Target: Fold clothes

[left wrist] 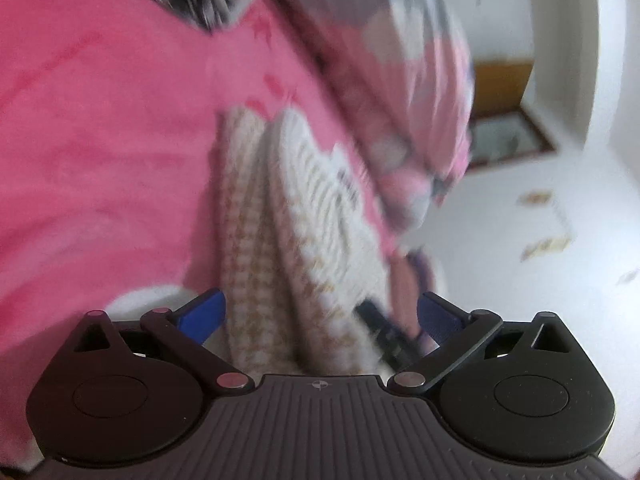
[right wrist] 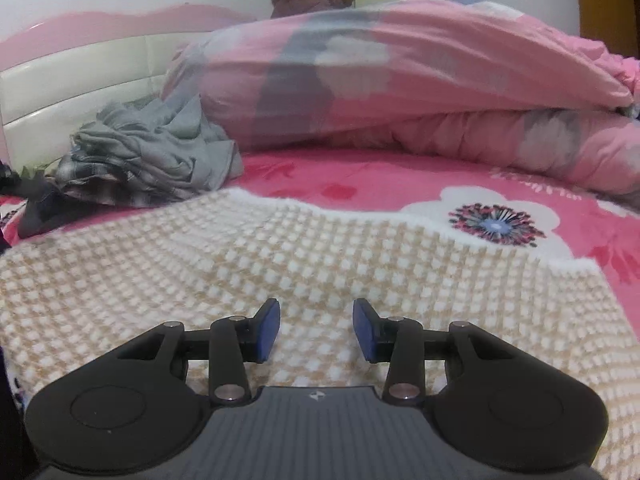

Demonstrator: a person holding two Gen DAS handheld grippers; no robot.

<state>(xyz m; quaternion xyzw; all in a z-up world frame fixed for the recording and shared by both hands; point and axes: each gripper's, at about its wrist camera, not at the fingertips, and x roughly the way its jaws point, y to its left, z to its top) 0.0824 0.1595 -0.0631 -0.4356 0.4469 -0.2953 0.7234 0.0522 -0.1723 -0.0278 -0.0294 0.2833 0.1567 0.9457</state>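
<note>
My right tool (right wrist: 316, 330) hangs low over the blanket (right wrist: 280, 264), its blue pads parted with bare cloth showing in the gap; they grip nothing. The blanket is thick and nubby, a beige-and-white waffle check with a fuzzy white edge, and it lies spread flat on the bed. Its far edge runs in a wavy line across the sheet (right wrist: 360, 184), and its right corner ends near a white flower printed on that pink sheet.

My left tool (left wrist: 320, 314) stands wide open, and the blanket (left wrist: 280, 240) runs between its pads as a bunched ridge of two soft folds; the picture is blurred, so I cannot say whether either pad touches it. A white label with dark print shows on the upper fold.

Behind the blanket a puffy pink quilt (right wrist: 420, 80) with grey and white blotches is heaped high, closing off the back. To the left, a crumpled pile of grey clothes (right wrist: 160, 152) sits against the padded cream headboard (right wrist: 72, 92). Between the blanket's far edge and the quilt lies a strip of bare sheet. Past the right side of the bed, the left view shows pale floor (left wrist: 520, 280).
</note>
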